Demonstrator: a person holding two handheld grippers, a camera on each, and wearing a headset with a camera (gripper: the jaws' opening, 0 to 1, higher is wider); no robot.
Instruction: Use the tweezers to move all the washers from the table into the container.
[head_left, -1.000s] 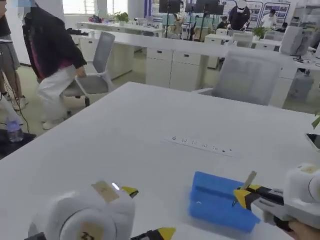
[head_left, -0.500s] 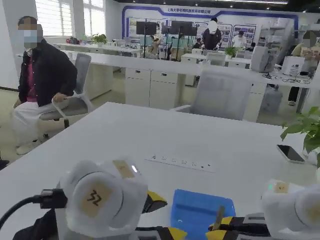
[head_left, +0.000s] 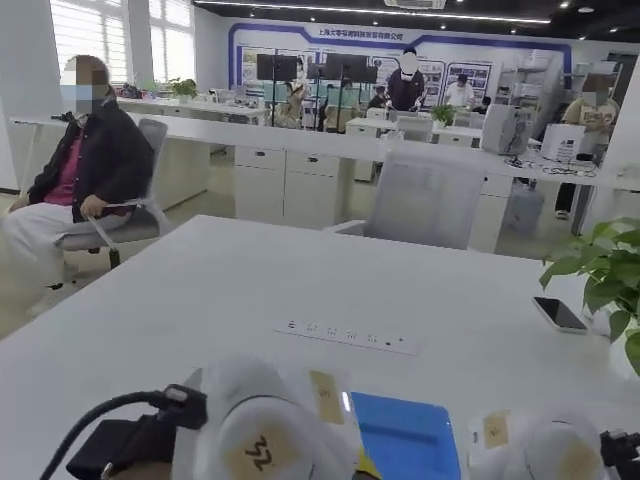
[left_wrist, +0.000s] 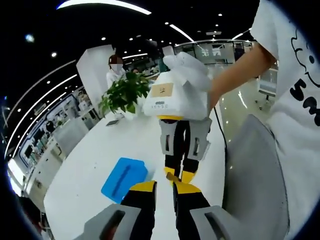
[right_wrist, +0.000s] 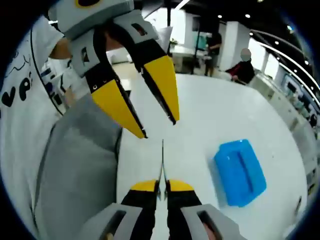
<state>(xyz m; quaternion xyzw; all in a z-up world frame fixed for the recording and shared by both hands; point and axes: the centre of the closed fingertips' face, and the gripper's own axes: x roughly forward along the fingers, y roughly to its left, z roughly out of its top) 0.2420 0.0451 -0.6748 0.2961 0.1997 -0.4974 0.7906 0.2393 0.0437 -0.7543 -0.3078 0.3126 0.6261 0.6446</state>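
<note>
Plainly, the right gripper (right_wrist: 162, 186) has its jaws pressed together on the tweezers (right_wrist: 162, 159), whose thin prongs stick out ahead of the yellow tips, above the white table (right_wrist: 200, 115). Facing it, the left gripper (right_wrist: 157, 127) hangs with its jaws spread well apart, holding nothing, its tips near the tweezers' point but apart from it. The blue container (head_left: 400, 438) lies on the near part of the table, between the two gripper bodies in the head view. Farther off sits a power strip (head_left: 348, 336), and to the right a phone (head_left: 558, 314) and a leafy plant (head_left: 600, 270).
</note>
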